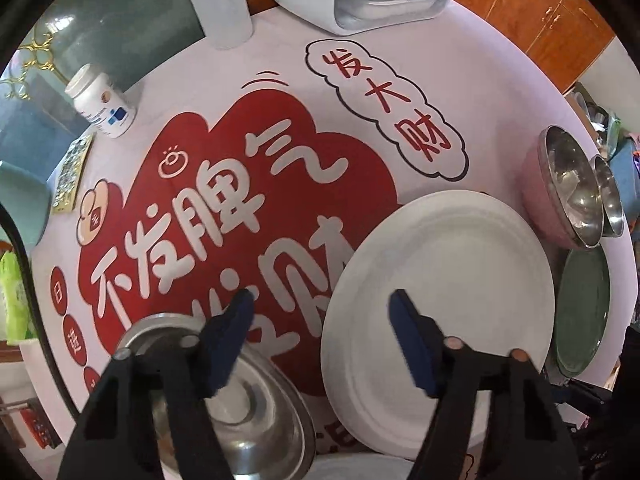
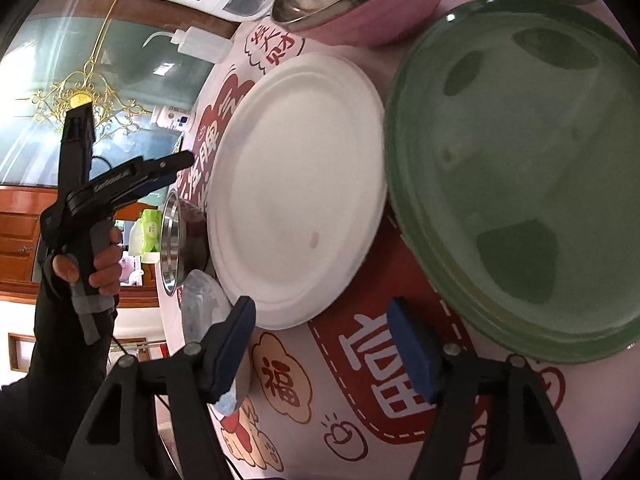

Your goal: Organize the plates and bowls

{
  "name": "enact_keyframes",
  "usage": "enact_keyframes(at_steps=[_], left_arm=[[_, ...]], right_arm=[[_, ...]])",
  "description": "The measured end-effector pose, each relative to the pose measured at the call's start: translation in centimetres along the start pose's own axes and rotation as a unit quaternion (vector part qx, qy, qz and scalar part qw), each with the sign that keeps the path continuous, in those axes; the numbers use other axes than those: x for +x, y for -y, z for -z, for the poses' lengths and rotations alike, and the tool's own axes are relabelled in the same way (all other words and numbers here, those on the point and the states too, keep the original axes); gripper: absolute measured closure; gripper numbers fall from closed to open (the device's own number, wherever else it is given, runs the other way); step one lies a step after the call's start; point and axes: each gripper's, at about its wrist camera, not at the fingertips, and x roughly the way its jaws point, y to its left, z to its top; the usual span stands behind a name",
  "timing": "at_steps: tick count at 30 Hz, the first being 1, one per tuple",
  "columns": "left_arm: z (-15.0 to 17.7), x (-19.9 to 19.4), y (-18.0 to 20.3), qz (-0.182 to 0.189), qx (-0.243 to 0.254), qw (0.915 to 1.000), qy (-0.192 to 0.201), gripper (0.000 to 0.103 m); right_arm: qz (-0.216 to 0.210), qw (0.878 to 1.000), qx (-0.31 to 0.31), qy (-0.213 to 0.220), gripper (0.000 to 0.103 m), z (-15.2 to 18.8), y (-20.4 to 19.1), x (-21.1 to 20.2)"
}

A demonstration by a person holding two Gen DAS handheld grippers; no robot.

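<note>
Left gripper [image 1: 322, 320]: jaws partly open and empty, pointing steeply down at the table; nothing sits between the blue pads.
Left gripper's straddle: the gap spans bare tablecloth [image 1: 280, 160], between the steel bowl [image 1: 256, 408] under its left finger and the white plate [image 1: 440, 312] under its right finger.
Right gripper [image 2: 322, 320]: also partly open and empty, tilted down over the printed cloth near the table's edge.
White plate: lies flat in the middle, its near rim just ahead of the right gripper's left finger; touching or almost touching the green plate [image 2: 520, 168].
Green plate: flat, to the right of the white one, its rim just above the right gripper's right finger.
Pink bowl [image 2: 380, 12]: beyond both plates, with a steel bowl nested inside.
Nearer hand: by my reading, the left serves the steel bowl and the white plate's left rim; the right serves the green plate.
Deciding relation: each plate lies flat, so a rim must enter the gap edge-on; the right gripper needs only a short push forward and to the right.
</note>
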Motion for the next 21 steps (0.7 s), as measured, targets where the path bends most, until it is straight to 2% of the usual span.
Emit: enact_keyframes(at_steps=[8,13,21], left_arm=[[-0.9,2.4,0.2,0.025,0.008,0.999,-0.037,0.068],[-1.2,3.9,0.4,0.029,0.004,0.998,-0.056,0.075],[-1.5,4.6,0.8,0.037,0.008,0.9971,-0.065,0.079]], right_arm=[[-0.003,1.0,-0.014,0.004,0.049,-0.2,-0.5,0.7],[-0.004,1.0,-0.014,0.011,0.057,-0.4,-0.5,0.9],[-0.003,1.0,-0.012,0.01,0.074,-0.7,0.0,1.2]])
